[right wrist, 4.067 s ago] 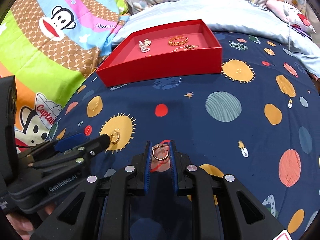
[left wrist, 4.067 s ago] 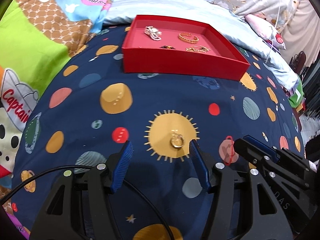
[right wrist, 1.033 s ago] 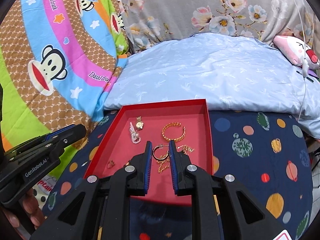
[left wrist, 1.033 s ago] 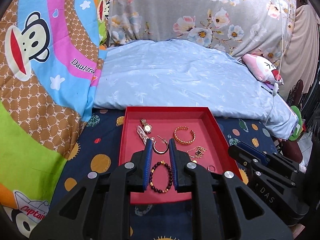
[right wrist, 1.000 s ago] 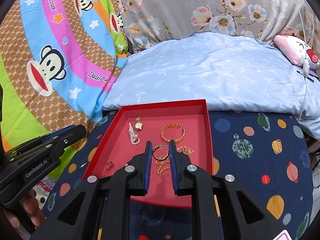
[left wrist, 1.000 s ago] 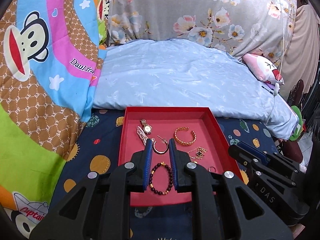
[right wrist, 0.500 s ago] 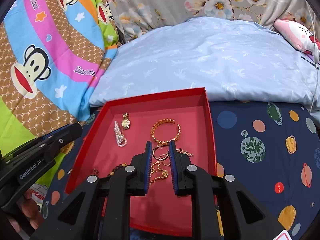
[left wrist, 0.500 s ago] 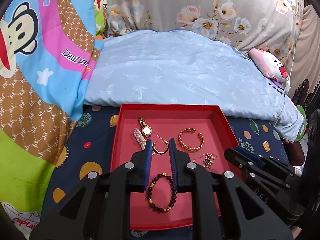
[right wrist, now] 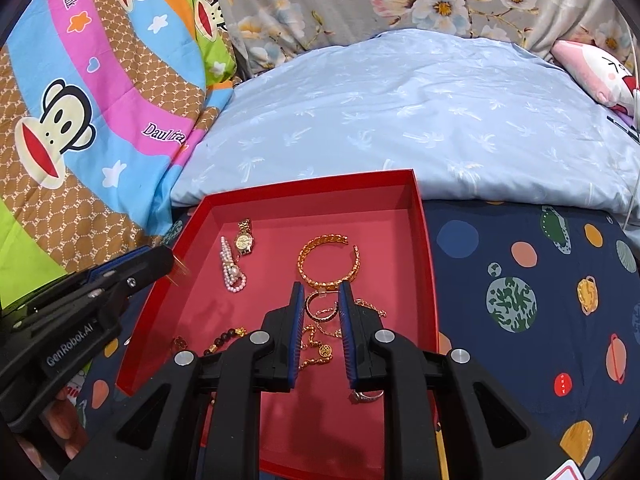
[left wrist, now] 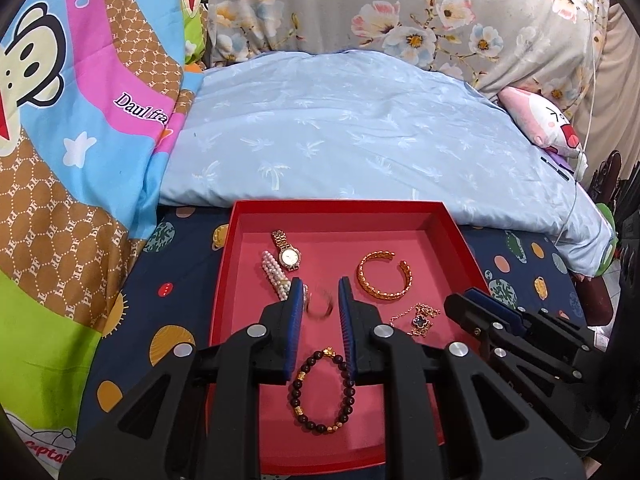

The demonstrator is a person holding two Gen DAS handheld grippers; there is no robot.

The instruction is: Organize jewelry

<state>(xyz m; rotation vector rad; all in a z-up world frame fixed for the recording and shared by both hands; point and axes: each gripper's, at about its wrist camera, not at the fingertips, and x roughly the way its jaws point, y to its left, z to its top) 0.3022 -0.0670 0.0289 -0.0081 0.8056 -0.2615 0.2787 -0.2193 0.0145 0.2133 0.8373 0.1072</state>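
Both wrist views bright, even indoor light, colours saturated, no glare. Heavy fisheye bend w/ dark vignette at corners. Soft shadows under gripper bodies on red tray (left wrist: 224, 280). Hoop earring (left wrist: 320, 307) motion-blurred in left view; rest sharp.

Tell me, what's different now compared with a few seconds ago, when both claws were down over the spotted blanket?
Both grippers carried their gold hoop earrings from the navy blanket to above the red tray. The right gripper still pinches its hoop earring; the left hoop looks blurred between the left gripper fingers. The watch, cuff bangle and bead bracelet lie unmoved.
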